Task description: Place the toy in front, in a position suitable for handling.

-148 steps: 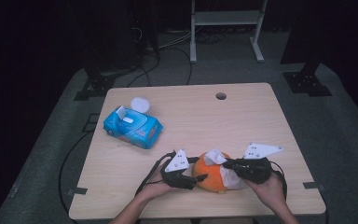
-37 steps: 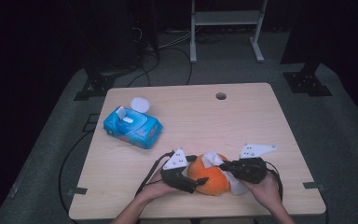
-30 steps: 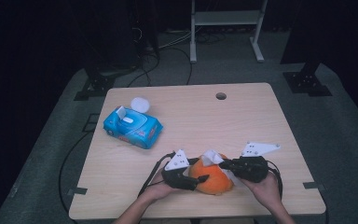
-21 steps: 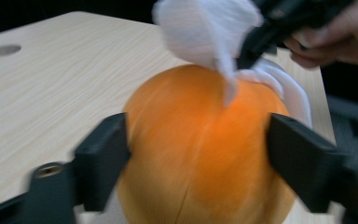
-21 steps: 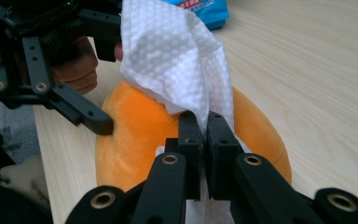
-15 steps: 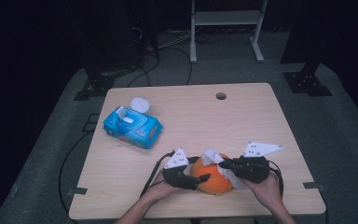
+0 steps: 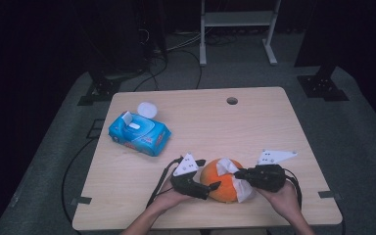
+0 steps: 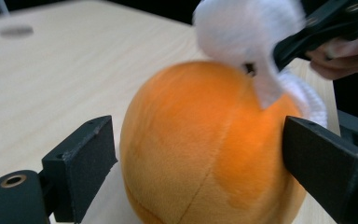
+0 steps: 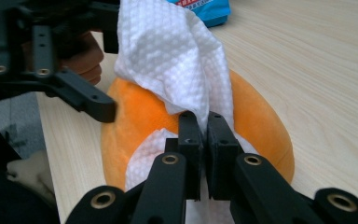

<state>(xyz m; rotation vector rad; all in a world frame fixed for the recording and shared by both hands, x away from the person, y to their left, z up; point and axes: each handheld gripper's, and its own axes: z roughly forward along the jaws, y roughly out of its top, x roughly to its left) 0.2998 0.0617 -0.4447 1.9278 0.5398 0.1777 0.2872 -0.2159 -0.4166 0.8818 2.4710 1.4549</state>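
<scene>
From above, the orange plush ball (image 7: pixel 221 186) sits near the desk (image 7: pixel 254 127) front edge, far from the blue wipes pack (image 7: pixel 139 133). The left gripper (image 8: pixel 196 163) view shows its jaws just opened around the ball, pads apart from it. The right gripper (image 9: pixel 204 140) view shows jaws clenched on a white wipe (image 9: pixel 172 60)

A round orange plush ball (image 7: pixel 220 185) sits on the table, white wipe (image 7: pixel 235 176) draped over it.
</scene>
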